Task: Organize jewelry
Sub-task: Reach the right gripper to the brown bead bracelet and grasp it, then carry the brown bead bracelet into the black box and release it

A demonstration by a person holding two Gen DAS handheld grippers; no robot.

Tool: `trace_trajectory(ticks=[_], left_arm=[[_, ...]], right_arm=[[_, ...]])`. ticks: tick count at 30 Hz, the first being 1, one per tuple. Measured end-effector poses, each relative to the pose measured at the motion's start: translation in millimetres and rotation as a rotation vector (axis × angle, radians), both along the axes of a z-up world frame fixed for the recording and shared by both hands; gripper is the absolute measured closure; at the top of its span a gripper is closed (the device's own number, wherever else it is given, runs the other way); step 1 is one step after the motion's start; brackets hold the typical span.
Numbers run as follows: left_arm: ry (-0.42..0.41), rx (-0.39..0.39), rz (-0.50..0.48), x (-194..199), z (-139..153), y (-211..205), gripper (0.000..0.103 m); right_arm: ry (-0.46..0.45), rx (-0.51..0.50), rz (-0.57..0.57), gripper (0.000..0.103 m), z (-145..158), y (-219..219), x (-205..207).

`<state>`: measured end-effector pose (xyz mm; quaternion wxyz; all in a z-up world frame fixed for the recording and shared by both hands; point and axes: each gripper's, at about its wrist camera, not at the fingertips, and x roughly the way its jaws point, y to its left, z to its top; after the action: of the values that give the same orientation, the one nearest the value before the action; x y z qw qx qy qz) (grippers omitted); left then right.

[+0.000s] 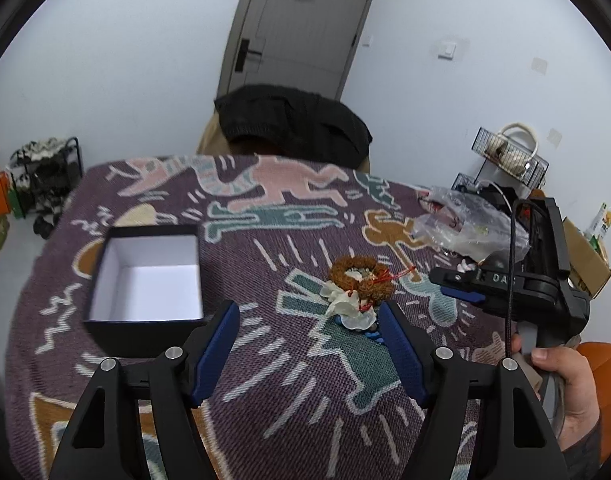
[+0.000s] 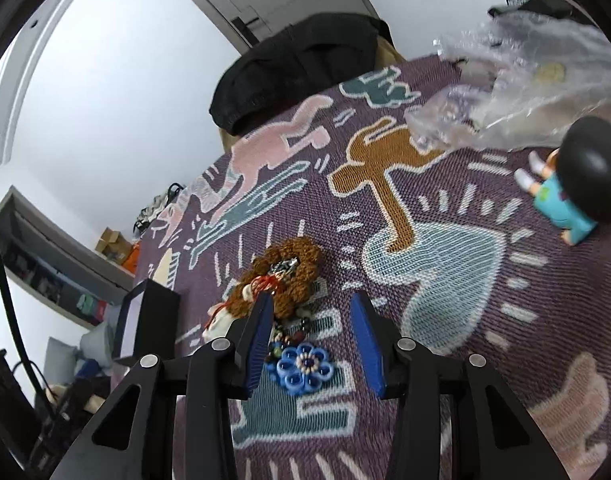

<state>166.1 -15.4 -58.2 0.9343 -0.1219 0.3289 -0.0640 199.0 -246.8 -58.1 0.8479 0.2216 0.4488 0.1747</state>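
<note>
**Q:** What are your tongs doing, and where is the jewelry?

**A:** I hold one in each hand. My left gripper is spread wide and holds nothing. My right gripper is spread too and also holds nothing. The jewelry pile lies on the patterned cloth, just past my left tips. From the right view it sits by my left-hand pad, partly between the pads.

**Q:** Count what you see.

**A:** One open black box, white inside, with nothing in it, well apart to the left of the pile. In the pile: one fuzzy brown ring, one blue beaded flower, one whitish piece, a red cord and some dark beads. They overlap, so I cannot count them exactly. Also one toy figure and some clear plastic bags.

**Q:** What could go wrong?

**A:** I think the pieces may be tangled. Closing on one could drag others along by the cord. A shallow pinch on the flat flower might slip. A snagged piece could drop short of the box.
</note>
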Motion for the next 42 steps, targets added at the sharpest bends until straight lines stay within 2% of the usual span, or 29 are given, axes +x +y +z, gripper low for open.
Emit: trace_trajectory(ticks=[4,12,20,22,24,26,31,34,42], left_arm=[[0.059,-0.014,-0.021,23.8,-20.0,-7.8,0.035],[0.136,-0.048,-0.047,60.9,-54.5,-15.9,0.035],[0.162,-0.132,-0.065,80.0,-63.0,-21.1,0.039],[0.159,-0.135,-0.071,81.9,-61.9,-23.5,0.04],[0.159,-0.134,-0.082,83.9,-61.4,-25.6,0.045],[0.176,-0.13,-0.09,87.9,-63.0,-27.7,0.066],[0.2,-0.137,-0.103,92.5,-67.5,-31.0,0.098],[0.169,-0.123,-0.116,88.2,-61.7,-33.6,0.102],[0.103,-0.104,-0.112,79.8,-34.4,-29.8,0.103]], right_arm=[[0.031,0.01,0.008,0.061,-12.7,12.0,17.4],[0.103,0.021,0.015,0.061,-37.2,33.2,42.2],[0.128,0.024,0.038,0.061,-45.0,42.2,55.8],[0.137,0.059,0.06,0.071,-47.8,42.5,57.6],[0.14,0.081,0.067,0.077,-49.6,41.7,59.0],[0.113,0.088,0.06,0.08,-45.0,37.0,55.8],[0.053,0.094,0.053,0.081,-26.6,26.1,46.0],[0.024,0.101,0.053,0.082,-15.6,19.9,40.5],[-0.072,0.112,0.062,0.082,20.2,18.2,21.1]])
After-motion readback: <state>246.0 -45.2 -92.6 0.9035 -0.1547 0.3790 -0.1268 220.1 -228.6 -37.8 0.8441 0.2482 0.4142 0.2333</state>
